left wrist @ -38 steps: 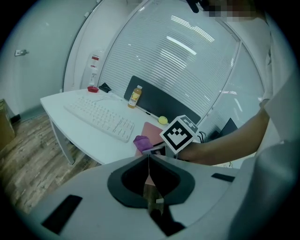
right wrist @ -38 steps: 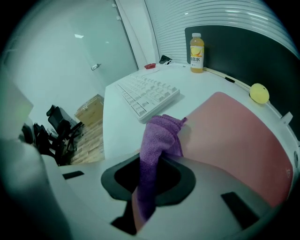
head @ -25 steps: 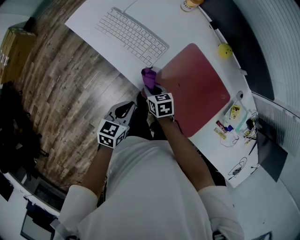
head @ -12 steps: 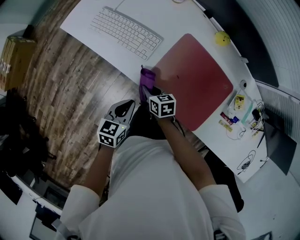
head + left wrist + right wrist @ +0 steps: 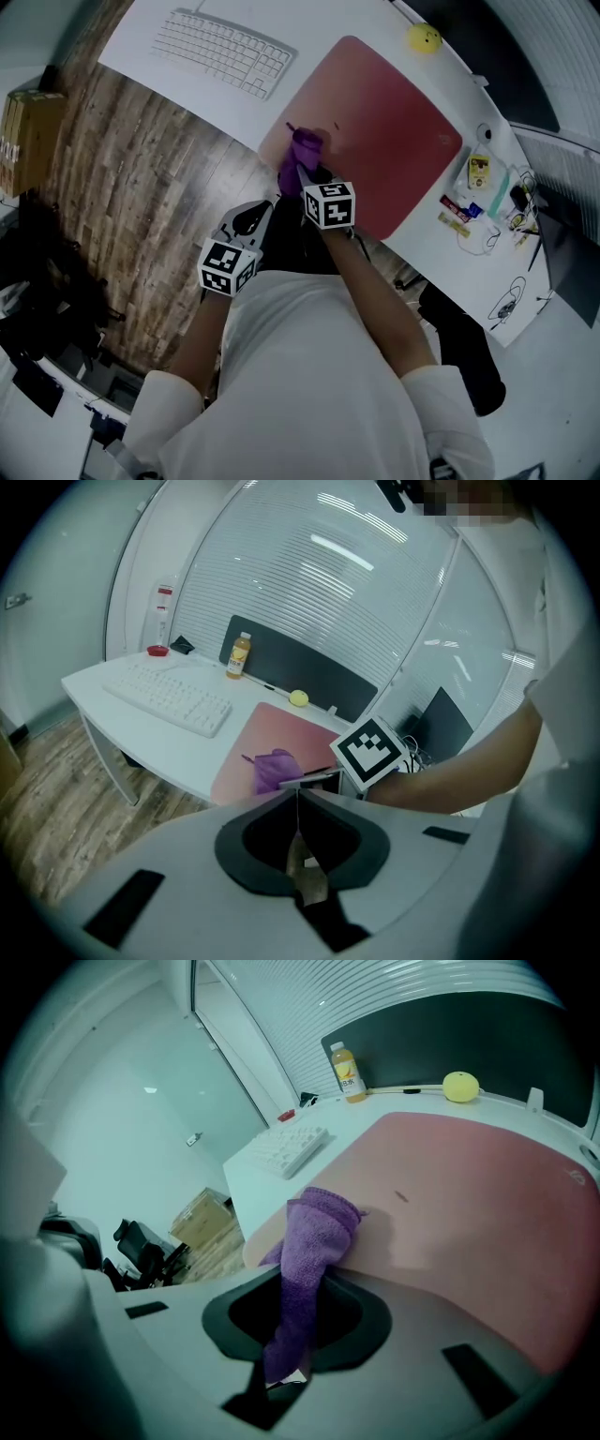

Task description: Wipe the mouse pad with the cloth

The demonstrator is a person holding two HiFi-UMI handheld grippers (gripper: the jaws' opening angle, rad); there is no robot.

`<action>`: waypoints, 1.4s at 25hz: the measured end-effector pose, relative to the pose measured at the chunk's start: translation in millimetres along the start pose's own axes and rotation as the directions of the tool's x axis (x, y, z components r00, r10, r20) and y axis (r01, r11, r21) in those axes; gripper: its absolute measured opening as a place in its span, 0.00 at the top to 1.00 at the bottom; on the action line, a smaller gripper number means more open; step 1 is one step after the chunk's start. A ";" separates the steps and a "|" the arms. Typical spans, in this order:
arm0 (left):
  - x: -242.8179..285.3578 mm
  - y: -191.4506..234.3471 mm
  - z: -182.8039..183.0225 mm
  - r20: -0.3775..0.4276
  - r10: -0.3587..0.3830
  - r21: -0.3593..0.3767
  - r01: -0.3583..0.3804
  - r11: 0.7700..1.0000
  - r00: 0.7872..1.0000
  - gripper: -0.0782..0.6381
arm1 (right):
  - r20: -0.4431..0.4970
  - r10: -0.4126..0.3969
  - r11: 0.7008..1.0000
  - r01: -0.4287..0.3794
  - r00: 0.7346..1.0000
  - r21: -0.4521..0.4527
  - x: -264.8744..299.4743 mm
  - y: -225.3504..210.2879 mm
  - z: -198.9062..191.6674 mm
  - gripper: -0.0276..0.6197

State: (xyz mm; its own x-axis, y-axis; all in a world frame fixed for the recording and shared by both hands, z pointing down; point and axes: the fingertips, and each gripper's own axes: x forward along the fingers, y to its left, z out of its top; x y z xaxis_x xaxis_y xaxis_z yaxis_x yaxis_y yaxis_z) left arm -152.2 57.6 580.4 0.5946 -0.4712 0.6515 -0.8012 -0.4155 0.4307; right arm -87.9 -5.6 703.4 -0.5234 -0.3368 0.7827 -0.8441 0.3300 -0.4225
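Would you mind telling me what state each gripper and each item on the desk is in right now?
right gripper: shut on the purple cloth.
left gripper: shut, nothing between its jaws.
purple cloth: bunched, free end resting on the mouse pad near its edge.
mouse pad: lying flat on the desk.
keyboard: lying flat on the desk.
bottle: standing upright.

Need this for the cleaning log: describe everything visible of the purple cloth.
The cloth is purple and fuzzy, like terry or microfibre, and is bunched into a narrow strip. The right gripper is shut on its lower part. The free end folds over and rests on the pink mouse pad, near the pad's edge closest to the person.
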 end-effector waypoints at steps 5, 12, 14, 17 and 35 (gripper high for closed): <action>9.6 -29.1 -6.7 -0.016 -0.030 0.030 0.031 0.999 0.999 0.86 | 0.006 -0.031 0.999 0.031 1.000 0.016 -23.3 -22.3 -24.9 0.84; 24.9 -68.5 -19.8 -0.044 -0.064 0.070 0.067 0.995 0.997 0.86 | 0.017 -0.075 0.996 0.074 0.997 0.040 -58.6 -60.5 -55.7 0.84; 30.4 -81.6 -22.8 -0.049 -0.073 0.083 0.077 0.994 0.996 0.86 | 0.023 -0.085 0.995 0.083 0.996 0.052 -69.3 -71.7 -65.8 0.84; 36.1 -102.0 -27.2 -0.051 -0.084 0.095 0.088 0.992 0.995 0.86 | 0.028 -0.099 0.993 0.097 0.995 0.072 -85.4 -87.0 -82.1 0.84; 43.1 -166.9 -39.7 -0.025 -0.074 0.156 0.077 0.985 0.997 0.86 | 0.043 -0.196 0.978 0.192 0.980 0.081 -167.9 -175.4 -145.9 0.84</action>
State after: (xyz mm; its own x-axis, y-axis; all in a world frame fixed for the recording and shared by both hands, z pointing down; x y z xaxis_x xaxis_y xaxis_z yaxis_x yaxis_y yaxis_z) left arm 4.5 137.5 561.4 0.6502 -0.4197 0.6334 -0.7326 -0.5671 0.3764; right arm 164.9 121.7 712.8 -0.3521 -0.4325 0.8300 -0.9356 0.1861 -0.2999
